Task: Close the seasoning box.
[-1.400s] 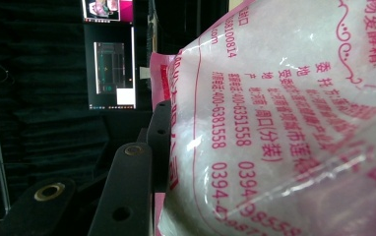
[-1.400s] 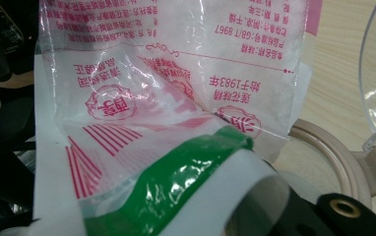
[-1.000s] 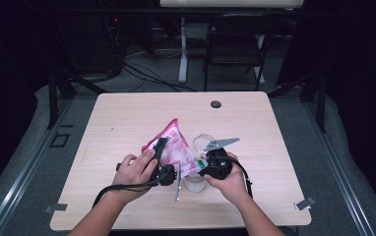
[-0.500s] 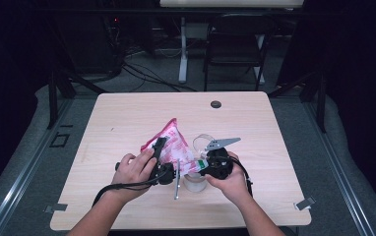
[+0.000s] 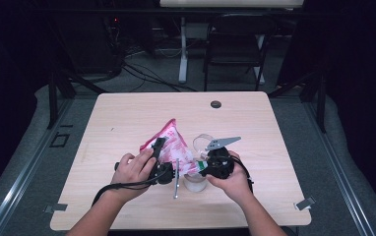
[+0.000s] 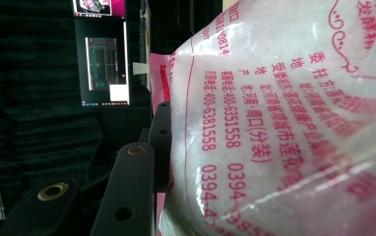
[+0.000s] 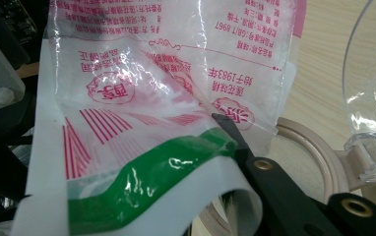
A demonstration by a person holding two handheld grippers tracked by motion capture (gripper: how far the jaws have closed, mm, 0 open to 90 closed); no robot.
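From above, we see a pink-and-white printed plastic bag [image 5: 171, 145] held up over the wooden table [image 5: 127, 118], a little toward six o'clock from the table's middle, with its peaked corner pointing to about eleven o'clock. Our left gripper [image 5: 159, 147] sits at the bag's nine o'clock side, and in the left gripper view the bag [image 6: 284, 123] bulges right against the black jaw, its red printing running sideways; the jaws are clamped on the bag's body. Our right gripper [image 5: 206, 166] is at the bag's four o'clock corner. In the right gripper view the bag's edge with a green band [image 7: 171, 162] drapes over the jaw; the jaws have just been opening a little, the film lies between them, and we cannot tell whether the pads press on it. Just at six o'clock of the right gripper stands a clear cup-like container [image 5: 196, 183], and a second clear piece [image 5: 202, 141] lies at twelve o'clock of that gripper; the right gripper view shows a transparent lid [image 7: 373, 93] and a beige ring [image 7: 314, 152] under the bag. A thin grey rod [image 5: 176, 178] lies on the table between our hands, running roughly twelve to six. A small dark round disc [image 5: 216, 104] sits near the table's far edge, at twelve o'clock.
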